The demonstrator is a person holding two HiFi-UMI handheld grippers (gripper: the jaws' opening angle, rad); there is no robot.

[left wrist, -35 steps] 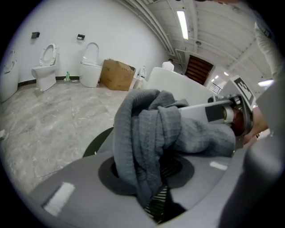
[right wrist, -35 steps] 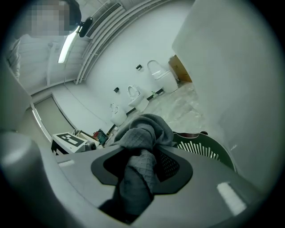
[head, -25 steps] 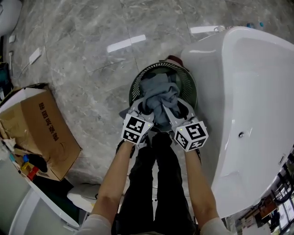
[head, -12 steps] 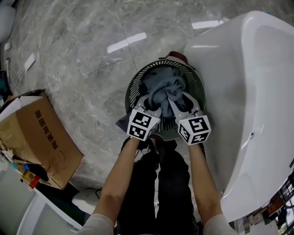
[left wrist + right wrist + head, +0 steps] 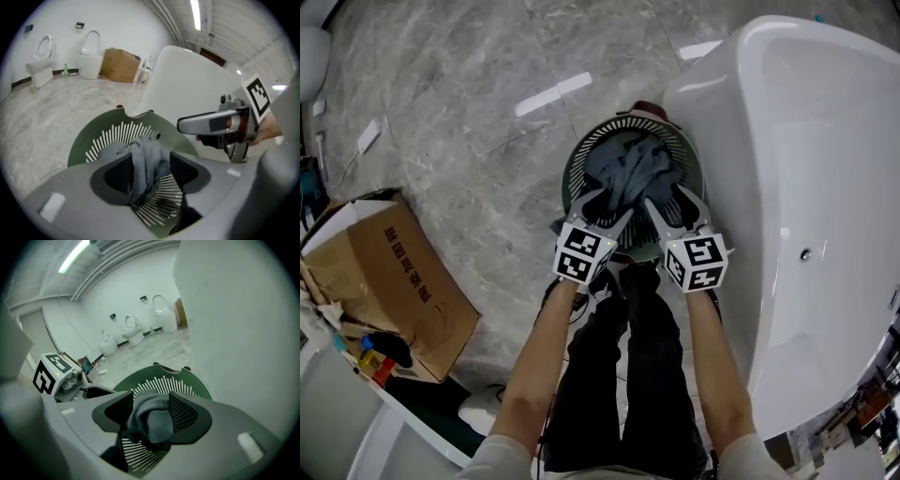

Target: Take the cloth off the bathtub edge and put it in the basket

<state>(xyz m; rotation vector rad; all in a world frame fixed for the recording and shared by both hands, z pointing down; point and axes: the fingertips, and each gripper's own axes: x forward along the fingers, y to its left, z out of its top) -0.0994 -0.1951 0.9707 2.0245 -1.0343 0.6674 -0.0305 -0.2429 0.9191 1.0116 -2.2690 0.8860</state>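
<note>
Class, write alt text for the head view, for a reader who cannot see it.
Seen from above, a person's left gripper and right gripper reach into a green slatted basket, their jaws opening round the grey cloth inside it. A white bathtub stands at the right, a cardboard box at the left.

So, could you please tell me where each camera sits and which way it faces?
Head view: on the person's head, facing steeply down at basket, cloth and tub; forearms, legs, left gripper and right gripper show.
Left gripper view: on that gripper, facing along its opening jaws, cloth hanging between; right gripper at right.
Right gripper view: on that gripper, facing along its opening jaws, cloth filling them; left gripper at left.
Shared: all see basket and cloth.
</note>
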